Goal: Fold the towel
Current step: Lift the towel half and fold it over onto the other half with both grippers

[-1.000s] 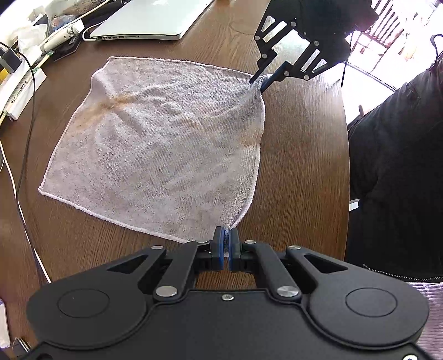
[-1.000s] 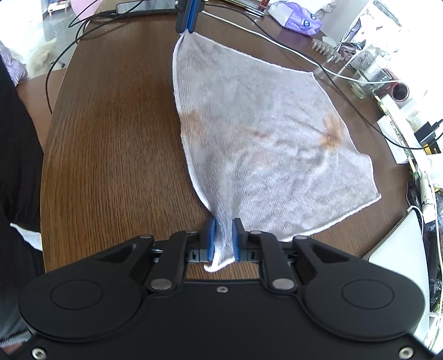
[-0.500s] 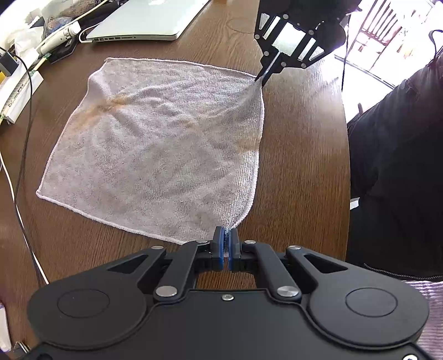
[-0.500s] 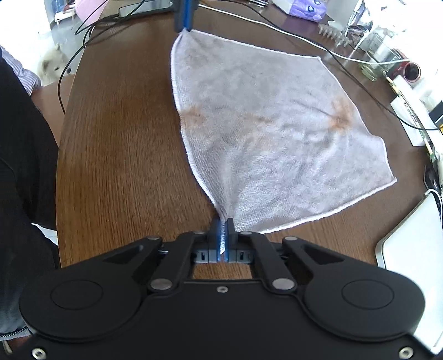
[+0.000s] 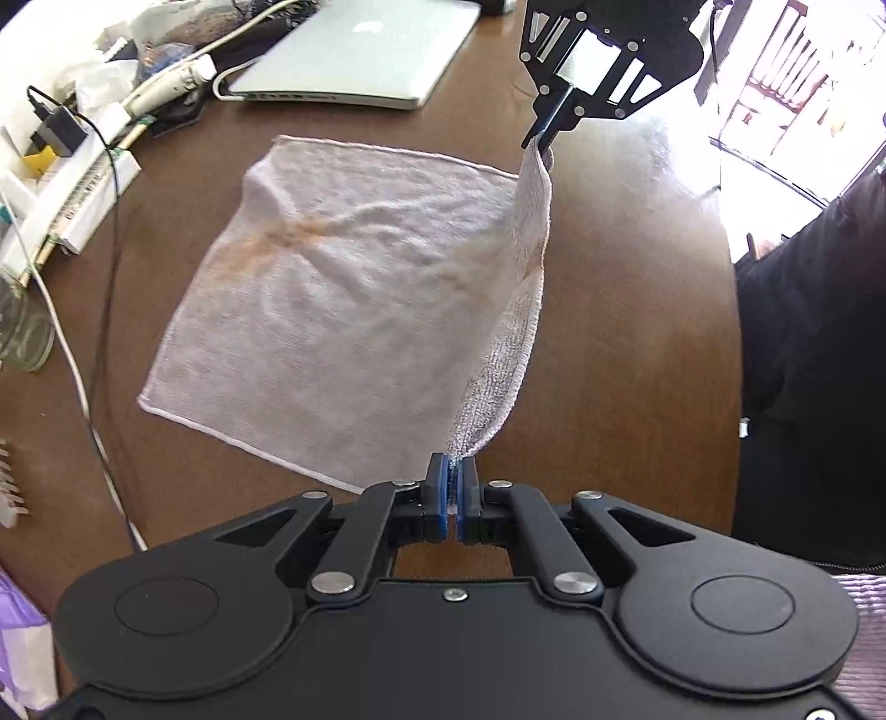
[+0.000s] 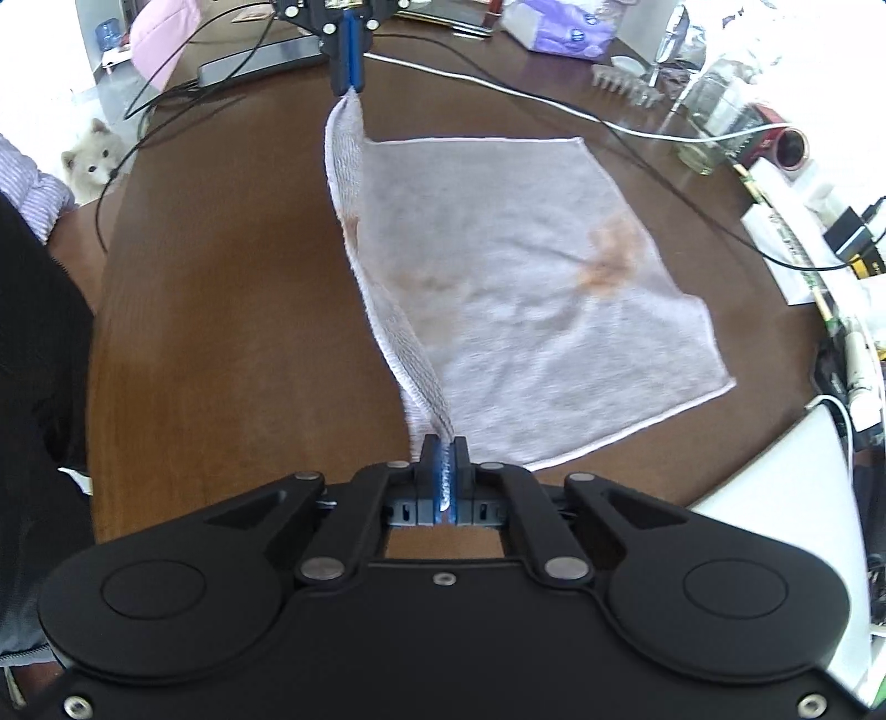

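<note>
A pale, stained towel [image 5: 343,299] lies on the brown table [image 5: 626,343]; it also shows in the right wrist view [image 6: 531,299]. My left gripper [image 5: 454,471] is shut on the towel's near corner. My right gripper [image 6: 444,448] is shut on the other corner of the same edge. That edge is lifted off the table and hangs taut between the two grippers. The right gripper [image 5: 545,141] shows at the top of the left wrist view. The left gripper [image 6: 348,83] shows at the top of the right wrist view.
A closed laptop [image 5: 360,50] lies beyond the towel. Cables [image 5: 105,232], boxes and chargers crowd the table's side. A glass jar [image 6: 714,116], a purple tissue pack [image 6: 565,27] and a comb [image 6: 626,83] stand along the edge. A white dog [image 6: 91,163] sits on the floor.
The right gripper closed on its towel corner. Both grippers then rose, lifting the near edge of the towel off the table.
</note>
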Demonstrator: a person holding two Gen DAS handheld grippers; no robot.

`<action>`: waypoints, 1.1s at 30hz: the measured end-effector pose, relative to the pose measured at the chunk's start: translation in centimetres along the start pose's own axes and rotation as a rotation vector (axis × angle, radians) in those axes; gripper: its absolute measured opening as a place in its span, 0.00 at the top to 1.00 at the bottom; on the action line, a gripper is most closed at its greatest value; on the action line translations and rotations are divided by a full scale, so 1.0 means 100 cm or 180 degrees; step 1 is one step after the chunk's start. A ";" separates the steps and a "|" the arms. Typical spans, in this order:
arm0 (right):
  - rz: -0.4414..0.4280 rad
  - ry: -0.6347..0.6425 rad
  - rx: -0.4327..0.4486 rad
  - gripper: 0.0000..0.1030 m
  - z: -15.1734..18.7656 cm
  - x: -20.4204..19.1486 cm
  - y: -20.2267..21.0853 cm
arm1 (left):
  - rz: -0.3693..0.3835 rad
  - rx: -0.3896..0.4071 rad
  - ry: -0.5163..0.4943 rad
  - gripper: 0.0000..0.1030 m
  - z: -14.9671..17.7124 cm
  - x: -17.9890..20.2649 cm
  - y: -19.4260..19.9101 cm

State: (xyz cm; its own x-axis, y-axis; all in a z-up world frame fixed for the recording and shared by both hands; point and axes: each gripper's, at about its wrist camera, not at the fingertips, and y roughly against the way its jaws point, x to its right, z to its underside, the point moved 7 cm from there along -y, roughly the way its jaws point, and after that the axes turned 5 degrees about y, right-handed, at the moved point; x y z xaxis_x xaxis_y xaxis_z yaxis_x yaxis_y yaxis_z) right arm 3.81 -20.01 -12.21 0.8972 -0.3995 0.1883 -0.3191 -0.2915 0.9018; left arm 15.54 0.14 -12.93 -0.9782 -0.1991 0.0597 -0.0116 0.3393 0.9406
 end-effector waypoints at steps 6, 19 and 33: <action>0.0100 -0.0028 -0.0011 0.98 -0.003 0.034 -0.003 | -0.0061 0.0004 0.0060 0.97 -0.011 -0.026 -0.002; 0.0137 0.0004 -0.0018 0.98 -0.013 0.110 -0.025 | -0.0165 -0.0024 0.0122 0.97 -0.038 -0.093 -0.013; 0.0003 0.0191 -0.0048 0.98 -0.021 0.168 -0.058 | -0.0195 -0.0107 0.0002 0.97 -0.063 -0.155 -0.028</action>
State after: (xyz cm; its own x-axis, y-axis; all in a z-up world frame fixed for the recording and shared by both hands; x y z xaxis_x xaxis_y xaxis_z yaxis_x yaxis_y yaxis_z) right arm 21.34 -23.18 -13.42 0.9138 -0.3467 0.2116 -0.3155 -0.2778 0.9073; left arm 32.08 -3.54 -14.42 -0.9757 -0.2191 0.0018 -0.0645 0.2953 0.9532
